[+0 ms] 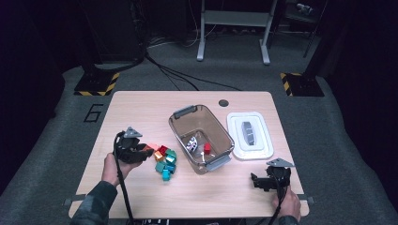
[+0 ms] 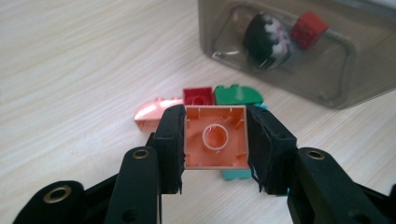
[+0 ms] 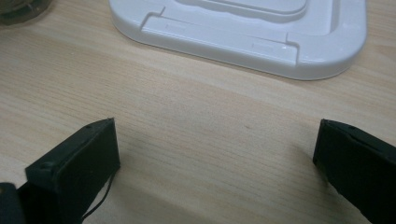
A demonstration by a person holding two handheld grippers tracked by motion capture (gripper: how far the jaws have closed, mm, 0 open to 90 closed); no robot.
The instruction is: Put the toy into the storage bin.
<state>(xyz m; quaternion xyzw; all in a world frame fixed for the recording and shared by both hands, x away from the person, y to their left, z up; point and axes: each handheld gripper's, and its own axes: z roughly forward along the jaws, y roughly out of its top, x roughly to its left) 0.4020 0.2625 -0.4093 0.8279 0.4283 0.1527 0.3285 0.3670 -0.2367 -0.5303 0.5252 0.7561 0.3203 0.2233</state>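
Between the black jaws of the left gripper (image 2: 215,140) sits a peach brick (image 2: 215,137), clamped on two opposite sides and held above the table (image 1: 141,112), its hollow underside with the round tube turned toward the gripper's camera. Its plastic is smooth and square-edged. Just below and beyond it lies the pile of bricks (image 1: 164,161): red, green, teal and a rounded pink one, glossy and tightly bunched. Right of the pile stands the clear bin (image 1: 201,138), smoky plastic with grey handles, holding a red brick (image 1: 207,148) and a dark piece. A white lid (image 1: 249,135) lies flat beside it. Near the front edge, the right gripper (image 1: 261,182) holds its jaws wide apart with nothing between them, over bare pale wood with open room around.
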